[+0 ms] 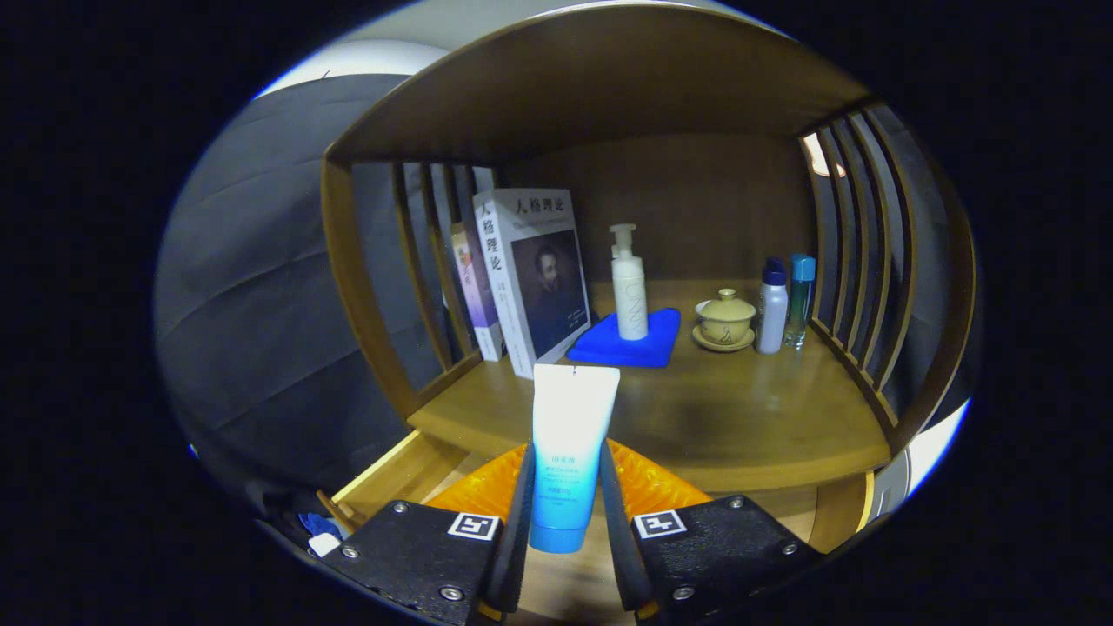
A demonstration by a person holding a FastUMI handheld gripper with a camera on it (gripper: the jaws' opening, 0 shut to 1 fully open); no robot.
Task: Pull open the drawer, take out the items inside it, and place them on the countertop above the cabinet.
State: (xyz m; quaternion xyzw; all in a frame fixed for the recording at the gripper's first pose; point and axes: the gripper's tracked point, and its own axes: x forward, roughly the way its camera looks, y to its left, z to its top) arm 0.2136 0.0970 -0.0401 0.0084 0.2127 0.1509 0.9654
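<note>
fingers (pixel 563 522) clamped on tube (pixel 569 443), upright | held over surface (pixel 739 426) front edge | beyond: books (pixel 530 278), pump bottle (pixel 629 287) on blue cloth (pixel 609 348)

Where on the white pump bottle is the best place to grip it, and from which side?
Judging by shape: grip the pump bottle mid-body, below its narrow pump head, fingers coming level from the open front of the countertop. It stands upright on the blue cloth, sides free. The gripper is now shut on the tube.
</note>
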